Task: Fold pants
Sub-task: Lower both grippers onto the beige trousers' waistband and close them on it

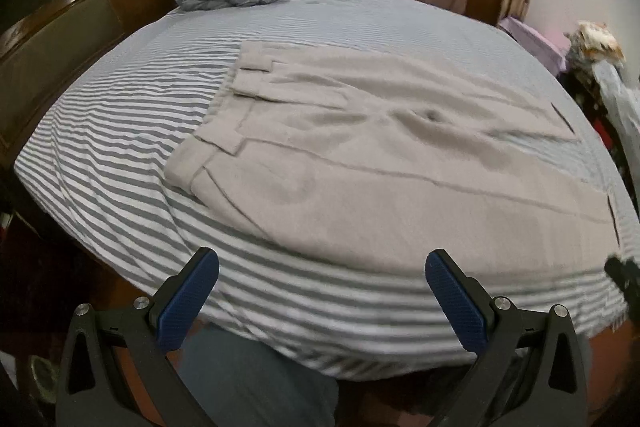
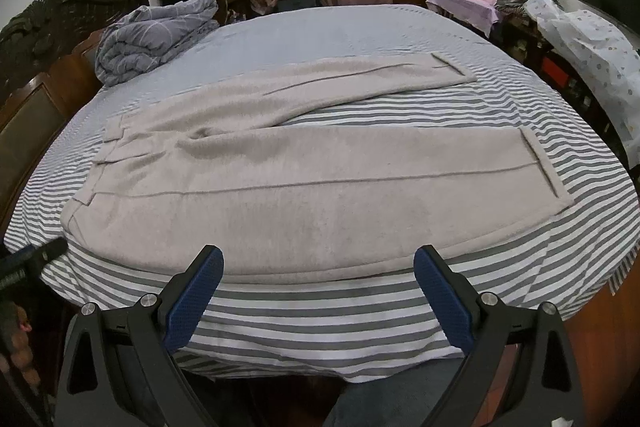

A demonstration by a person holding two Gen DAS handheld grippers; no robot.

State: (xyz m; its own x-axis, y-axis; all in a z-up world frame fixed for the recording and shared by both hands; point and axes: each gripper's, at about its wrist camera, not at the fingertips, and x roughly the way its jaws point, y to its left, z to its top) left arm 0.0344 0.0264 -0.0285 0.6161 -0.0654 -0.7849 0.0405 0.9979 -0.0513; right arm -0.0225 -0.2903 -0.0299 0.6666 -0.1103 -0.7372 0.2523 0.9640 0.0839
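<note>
Left gripper (image 1: pixel 322 267): two matte black fingers, each faced on its inner side with a deep blue pad (image 1: pixel 188 301) of fine knurled texture. Round silver screw heads sit at the pivots of each black linkage, whose side plates carry triangular cut-outs. Right gripper (image 2: pixel 318 263): identical build, black fingers with blue textured pads (image 2: pixel 444 297) and silver screws. Below each, the person's dark grey-blue trouser leg (image 1: pixel 256 383) shows.

We count one pair of pants (image 2: pixel 280 183) with two legs, spread toward the near edge of one striped bed (image 2: pixel 320 311); one rolled quilt (image 2: pixel 156 35) at its far left corner; two grippers, left gripper (image 1: pixel 322 265) and right gripper (image 2: pixel 319 261).
</note>
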